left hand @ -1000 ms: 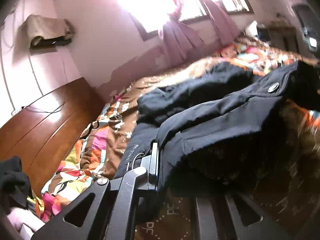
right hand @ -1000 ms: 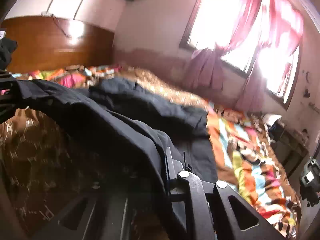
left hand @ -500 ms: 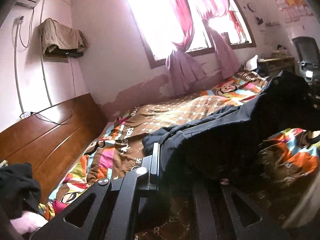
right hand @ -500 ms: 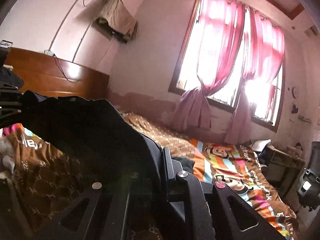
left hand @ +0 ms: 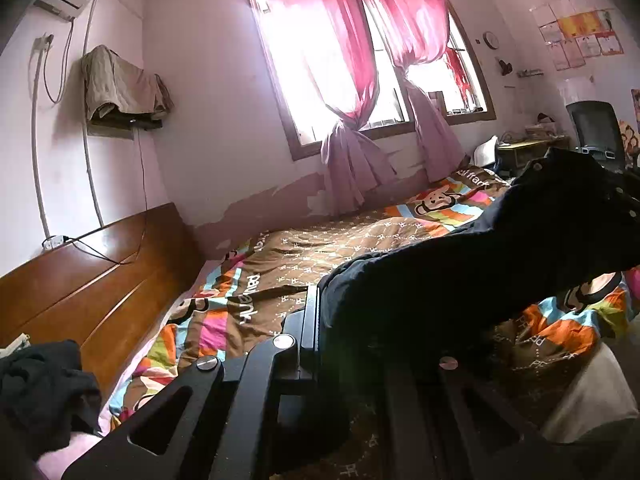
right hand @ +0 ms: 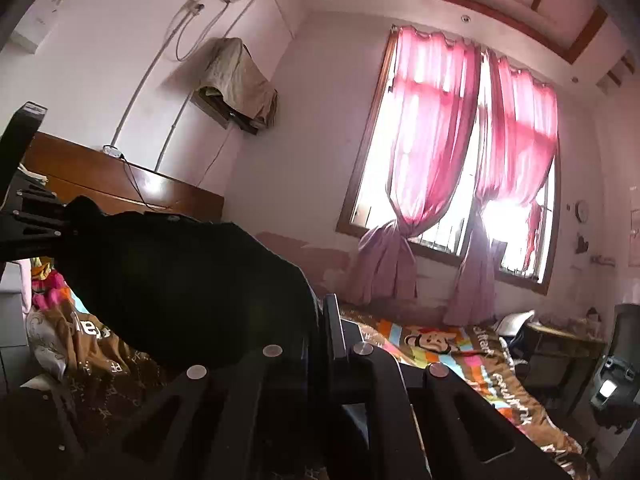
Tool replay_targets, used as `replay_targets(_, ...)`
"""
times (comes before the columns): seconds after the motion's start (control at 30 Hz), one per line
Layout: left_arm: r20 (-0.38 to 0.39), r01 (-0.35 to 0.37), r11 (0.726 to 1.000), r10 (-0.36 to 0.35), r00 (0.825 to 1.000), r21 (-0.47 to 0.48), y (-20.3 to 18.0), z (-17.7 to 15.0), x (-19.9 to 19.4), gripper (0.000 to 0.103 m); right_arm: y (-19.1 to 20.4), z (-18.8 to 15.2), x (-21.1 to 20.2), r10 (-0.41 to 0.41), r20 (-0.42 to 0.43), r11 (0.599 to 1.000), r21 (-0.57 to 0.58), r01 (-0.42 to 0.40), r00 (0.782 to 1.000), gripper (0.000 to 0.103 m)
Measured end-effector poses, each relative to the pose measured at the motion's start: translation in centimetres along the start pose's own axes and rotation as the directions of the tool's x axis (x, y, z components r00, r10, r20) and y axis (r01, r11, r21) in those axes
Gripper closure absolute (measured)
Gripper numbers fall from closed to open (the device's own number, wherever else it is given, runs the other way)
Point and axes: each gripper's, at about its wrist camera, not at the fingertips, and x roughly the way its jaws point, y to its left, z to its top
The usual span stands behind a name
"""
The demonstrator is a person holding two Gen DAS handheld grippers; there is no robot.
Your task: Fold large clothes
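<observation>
A large dark navy jacket point(left hand: 480, 264) with snap buttons hangs stretched in the air between my two grippers, above the bed. My left gripper point(left hand: 320, 312) is shut on one edge of it. The jacket runs up to the right, where the right gripper point(left hand: 624, 200) holds the other end. In the right wrist view the jacket point(right hand: 180, 280) fills the left half, my right gripper point(right hand: 320, 320) is shut on it, and the left gripper point(right hand: 28, 220) shows at the far left edge holding the other end.
The bed point(left hand: 360, 240) has a brown and multicoloured cartoon quilt and a wooden headboard point(left hand: 80, 280). Dark clothes point(left hand: 40, 392) lie at the lower left. A desk and office chair point(left hand: 592, 132) stand at the right. Pink curtains point(left hand: 360, 60) cover the window behind.
Both grippers have risen and lifted the jacket off the bed. It lay mostly on the quilt one second ago; now it hangs taut in the air.
</observation>
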Motion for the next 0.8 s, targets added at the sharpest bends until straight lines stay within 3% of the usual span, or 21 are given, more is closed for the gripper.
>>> replay_targets(0.23, -0.087, 0.028, 1.0, -0.029, 0.996, -0.014, 0.2, -0.5, 4.1, 0.097, -0.5, -0.1, 3.9, -0.032, -0.025, 0.999, -0.045, 0.031, 0.999, 0.101)
replay_targets(0.4, -0.217, 0.088, 0.993, -0.104, 0.971, -0.085, 0.5, -1.1, 10.4, 0.097, -1.0, -1.2, 8.0, -0.043, -0.052, 0.996, -0.075, 0.039, 0.998, 0.102)
replay_targets(0.6, -0.251, 0.053, 0.995, -0.074, 0.965, -0.089, 0.5, -1.1, 15.4, 0.097, -1.9, -4.2, 11.3, 0.121, -0.21, 0.992, 0.041, -0.115, 0.97, 0.102)
replay_targets(0.67, -0.266, 0.05, 0.994, -0.073, 0.961, -0.092, 0.8, -0.8, 16.5, 0.097, -2.3, -4.6, 11.0, 0.206, -0.23, 0.978, 0.074, -0.194, 0.951, 0.095)
replay_targets(0.73, -0.278, 0.056, 0.993, -0.083, 0.957, -0.106, 1.1, -0.9, 17.3, 0.097, -2.5, -4.8, 10.5, 0.284, -0.242, 0.958, 0.101, -0.267, 0.928, 0.052)
replay_targets(0.77, -0.281, 0.057, 0.993, -0.084, 0.956, -0.104, 1.0, -0.9, 17.7, 0.097, -2.6, -4.8, 10.3, 0.306, -0.241, 0.952, 0.111, -0.287, 0.921, 0.041)
replay_targets(0.8, -0.28, 0.058, 0.993, -0.084, 0.956, -0.1, 1.0, -0.9, 17.9, 0.097, -2.9, -4.8, 10.1, 0.336, -0.241, 0.941, 0.123, -0.314, 0.91, 0.04)
